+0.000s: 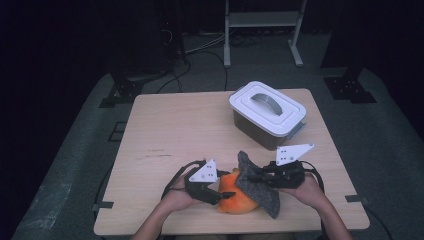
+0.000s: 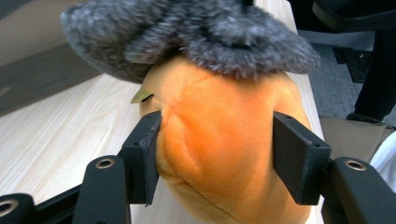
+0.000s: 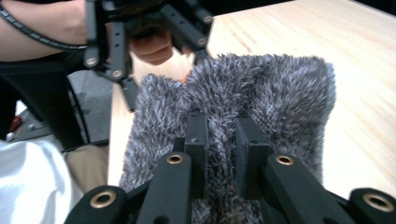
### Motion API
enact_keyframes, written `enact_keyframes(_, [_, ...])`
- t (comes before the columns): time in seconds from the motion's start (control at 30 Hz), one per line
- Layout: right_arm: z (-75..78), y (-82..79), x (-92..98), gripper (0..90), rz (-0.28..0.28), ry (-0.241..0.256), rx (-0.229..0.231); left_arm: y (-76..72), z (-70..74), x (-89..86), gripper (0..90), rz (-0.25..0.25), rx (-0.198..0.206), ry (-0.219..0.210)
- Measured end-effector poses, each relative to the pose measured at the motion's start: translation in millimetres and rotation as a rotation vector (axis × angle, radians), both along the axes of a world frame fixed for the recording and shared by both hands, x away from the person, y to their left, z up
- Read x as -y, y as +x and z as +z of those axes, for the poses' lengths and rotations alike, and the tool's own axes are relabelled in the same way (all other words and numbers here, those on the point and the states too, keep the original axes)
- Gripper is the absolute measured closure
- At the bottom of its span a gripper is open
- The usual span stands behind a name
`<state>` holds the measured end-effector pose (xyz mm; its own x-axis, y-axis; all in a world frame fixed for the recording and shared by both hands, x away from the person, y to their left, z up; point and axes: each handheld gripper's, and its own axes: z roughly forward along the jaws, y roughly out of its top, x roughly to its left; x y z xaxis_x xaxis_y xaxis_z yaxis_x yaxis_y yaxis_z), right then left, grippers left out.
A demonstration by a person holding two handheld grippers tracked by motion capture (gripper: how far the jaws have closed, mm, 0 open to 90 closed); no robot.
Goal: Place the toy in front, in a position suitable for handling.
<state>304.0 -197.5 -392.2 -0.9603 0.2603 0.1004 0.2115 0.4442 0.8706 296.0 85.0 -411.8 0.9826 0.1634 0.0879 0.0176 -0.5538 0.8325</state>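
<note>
Left gripper [image 2: 215, 154]: jaws squeeze the soft orange plush toy [image 2: 219, 140], steadying it at the table's near edge.
Right gripper [image 3: 222, 140]: pinches the fuzzy grey cloth [image 3: 261, 93], draping it over the toy.

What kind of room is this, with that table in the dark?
Probably a lab or recording studio, not a home: a lone wooden table lit against black surroundings, cables trailing over the grey floor, a metal stand behind, and a camera-fitted left gripper and right gripper.
</note>
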Motion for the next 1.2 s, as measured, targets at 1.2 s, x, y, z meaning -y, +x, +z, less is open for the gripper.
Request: enact_keyframes(1.2, [-12.7,5.5,-0.8,76.5,-0.051,-0.063,0.006,16.6,-2.7,-17.6,19.2,0.081,-0.105,-0.035])
